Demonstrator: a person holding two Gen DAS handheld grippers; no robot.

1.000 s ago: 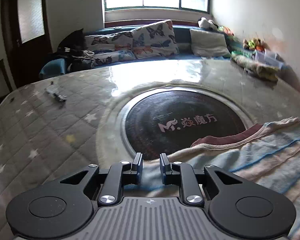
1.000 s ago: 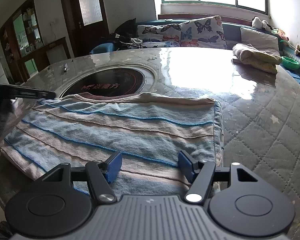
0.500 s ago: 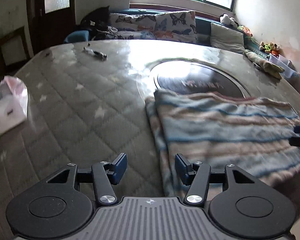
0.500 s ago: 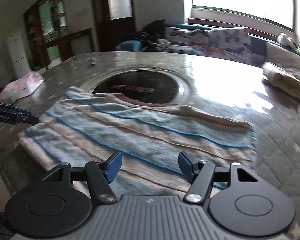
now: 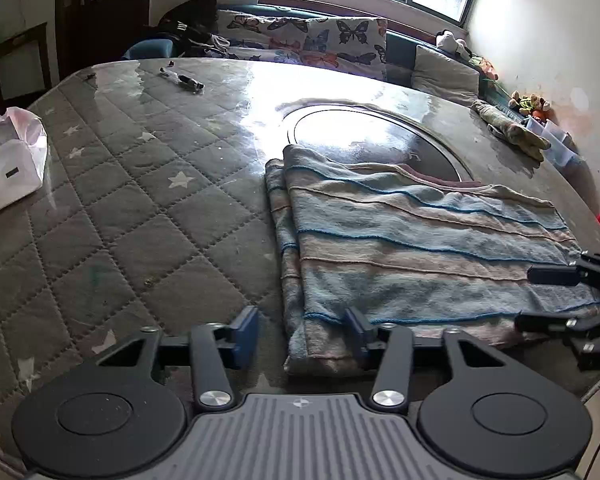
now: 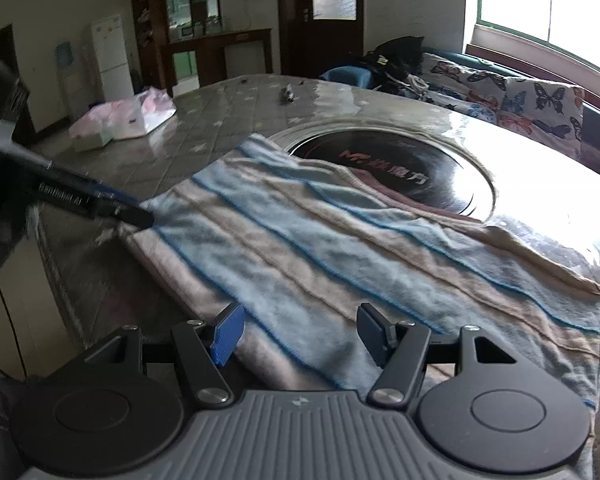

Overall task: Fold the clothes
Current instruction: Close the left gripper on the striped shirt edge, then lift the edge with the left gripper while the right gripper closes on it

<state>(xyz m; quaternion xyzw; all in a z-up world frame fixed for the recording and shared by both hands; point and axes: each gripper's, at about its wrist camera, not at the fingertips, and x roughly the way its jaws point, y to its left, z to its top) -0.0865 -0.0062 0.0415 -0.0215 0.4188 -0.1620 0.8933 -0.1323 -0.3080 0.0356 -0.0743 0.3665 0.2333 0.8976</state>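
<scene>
I see the striped garment [image 5: 412, 240] lying flat on the table [image 5: 140, 208], already folded to a rectangle. My left gripper [image 5: 302, 334] is closing at its near-left corner; my right gripper [image 6: 300, 332] stands spread, empty. Further folds remain

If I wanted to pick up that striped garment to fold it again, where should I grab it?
Probably at its near corners. The striped garment lies flat on the table, so only edges offer a grip. Come low from the near table edge, one claw per corner, pinching through all the stacked layers there.
</scene>
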